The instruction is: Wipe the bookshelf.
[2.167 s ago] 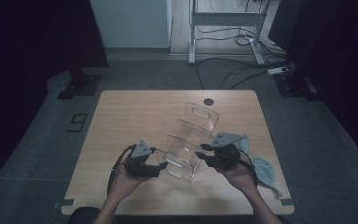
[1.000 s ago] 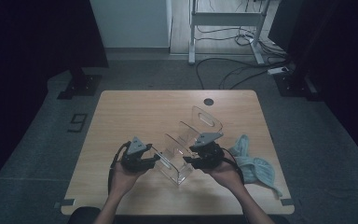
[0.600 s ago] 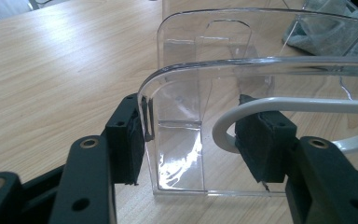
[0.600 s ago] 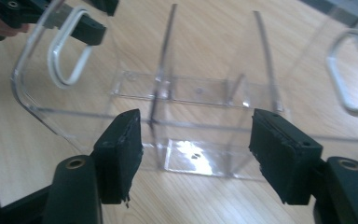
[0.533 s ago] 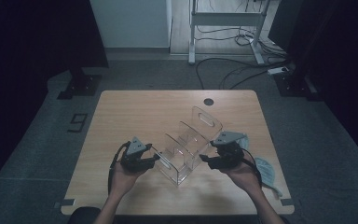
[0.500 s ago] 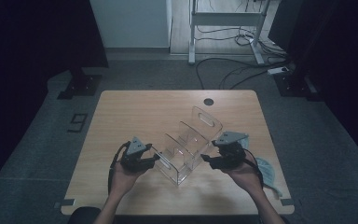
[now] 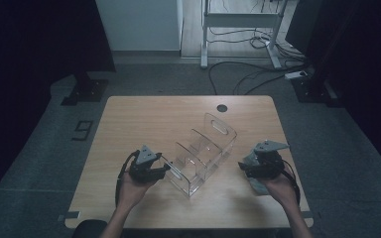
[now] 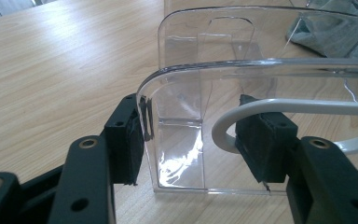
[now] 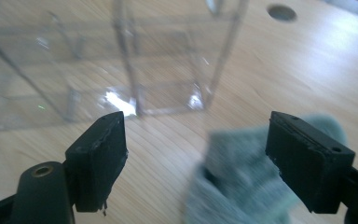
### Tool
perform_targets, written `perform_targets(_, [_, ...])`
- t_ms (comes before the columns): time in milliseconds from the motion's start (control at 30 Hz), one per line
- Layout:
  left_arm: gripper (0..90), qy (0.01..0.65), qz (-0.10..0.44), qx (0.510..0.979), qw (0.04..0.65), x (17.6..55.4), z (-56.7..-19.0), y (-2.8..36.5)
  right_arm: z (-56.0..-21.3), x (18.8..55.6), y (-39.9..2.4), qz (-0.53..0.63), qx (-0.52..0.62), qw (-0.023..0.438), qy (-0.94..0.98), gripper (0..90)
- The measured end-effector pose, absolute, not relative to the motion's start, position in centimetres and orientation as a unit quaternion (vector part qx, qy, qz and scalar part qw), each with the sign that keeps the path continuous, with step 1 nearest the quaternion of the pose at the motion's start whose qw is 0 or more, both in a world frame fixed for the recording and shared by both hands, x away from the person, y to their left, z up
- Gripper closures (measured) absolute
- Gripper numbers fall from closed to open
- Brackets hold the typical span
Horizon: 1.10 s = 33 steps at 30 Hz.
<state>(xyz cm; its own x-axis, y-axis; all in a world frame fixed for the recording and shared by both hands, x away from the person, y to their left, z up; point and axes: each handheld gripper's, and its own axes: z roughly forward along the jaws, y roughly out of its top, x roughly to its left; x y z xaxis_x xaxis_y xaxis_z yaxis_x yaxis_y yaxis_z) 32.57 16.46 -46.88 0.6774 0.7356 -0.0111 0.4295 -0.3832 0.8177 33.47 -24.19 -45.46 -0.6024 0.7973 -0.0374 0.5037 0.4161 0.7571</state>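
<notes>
A: Position of the clear organizer (image 7: 202, 153)?

B: On the bench (image 7: 144, 114), right of centre. Long axis runs from 7 o'clock to 1 o'clock; the tall handle-slot end points to 1 o'clock.

A: Left gripper (image 7: 164, 168)?

B: Fingers (image 8: 129, 140) clamp the low end wall at the 7 o'clock end.

A: Right gripper (image 7: 242, 169)?

B: At 3 o'clock, apart from the organizer. Its fingers (image 9: 100, 156) have just been opening; they stand wide, holding nothing, above the green cloth (image 9: 242, 179).

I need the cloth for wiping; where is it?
The grey-green cloth lies on the table's right side in the high view, under the right gripper, right of the clear organizer.
</notes>
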Motion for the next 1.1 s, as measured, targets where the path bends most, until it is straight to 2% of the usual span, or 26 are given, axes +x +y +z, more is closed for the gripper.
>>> perform_targets(333, [43.1, 0.359, 0.186, 0.815, 0.415, 32.5, -46.8, 16.2, -48.7, 34.4, -26.3, 0.3, 0.429, 0.201, 0.828, 19.2])
perform_targets(600, [42.8, 0.361, 0.191, 0.814, 0.414, 32.5, -46.8, 16.1, -51.3, 35.1, -27.3, 0.265, 0.443, 0.172, 0.839, 16.3])
perform_targets(833, [43.6, 0.364, 0.189, 0.811, 0.416, 32.5, -46.9, 16.1, -52.3, 35.3, -27.5, 0.268, 0.448, 0.131, 0.843, 35.4])
perform_targets(967, [44.1, 0.365, 0.187, 0.811, 0.417, 32.5, -46.9, 16.2, -52.3, 35.4, -27.5, 0.275, 0.464, 0.1, 0.836, 50.1])
perform_targets(1100, [44.8, 0.361, 0.184, 0.812, 0.421, 32.4, -46.9, 16.2, -51.9, 35.2, -27.3, 0.272, 0.452, 0.102, 0.843, 56.2])
